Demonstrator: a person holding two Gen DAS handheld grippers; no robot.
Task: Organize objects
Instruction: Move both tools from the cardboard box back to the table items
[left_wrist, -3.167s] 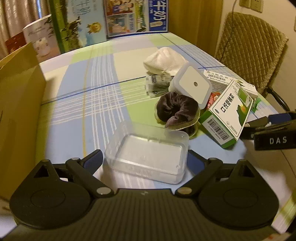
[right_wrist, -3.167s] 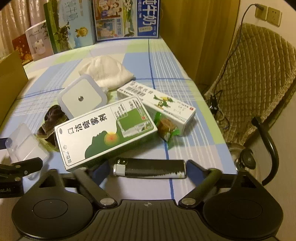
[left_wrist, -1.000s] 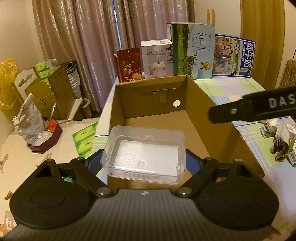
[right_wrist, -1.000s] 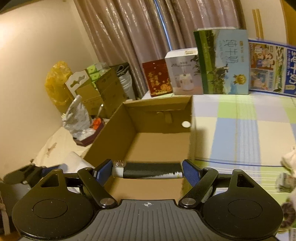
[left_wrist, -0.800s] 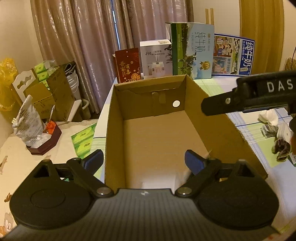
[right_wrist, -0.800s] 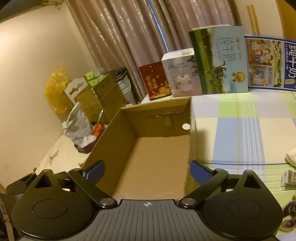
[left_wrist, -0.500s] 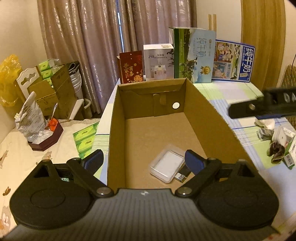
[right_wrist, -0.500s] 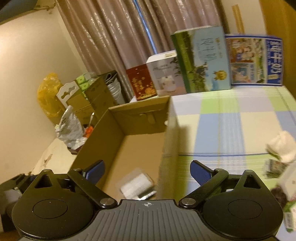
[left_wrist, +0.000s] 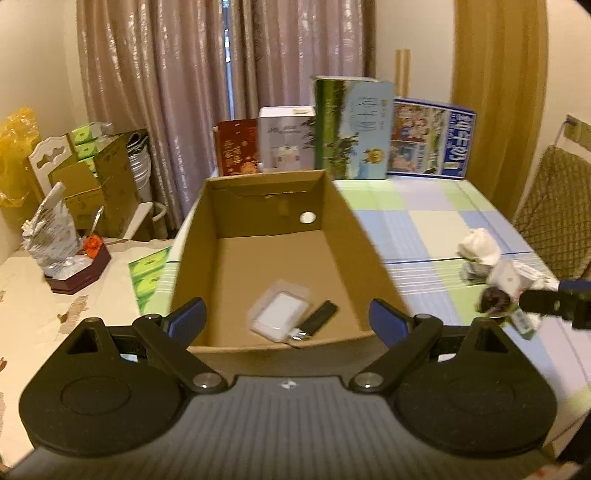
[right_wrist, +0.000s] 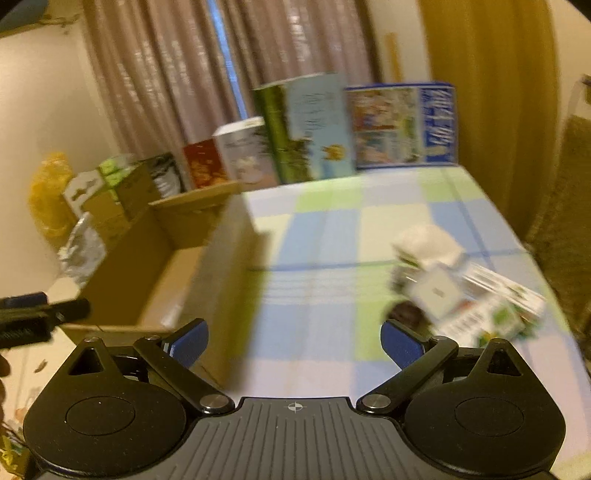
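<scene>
Both the left claw (left_wrist: 287, 319) and right claw (right_wrist: 294, 341) gape wide, empty. The clear case (left_wrist: 279, 315) and dark lighter (left_wrist: 317, 319) lie touching in the cardboard box (left_wrist: 369, 258). Next pick: approach the pile (right_wrist: 461, 295) on the surface (right_wrist: 325, 240) slowly, straddling one item squarely.

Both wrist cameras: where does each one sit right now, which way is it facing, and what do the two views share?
Left wrist: sits on the left gripper, open, looking down into the cardboard box holding the clear plastic case and black lighter; the right gripper's tip shows at the right edge.
Right wrist: sits on the right gripper, open, facing the checked tablecloth and the blurred item pile; the left gripper's tip shows at left.
Shared: the box, the pile, the upright cartons behind.
</scene>
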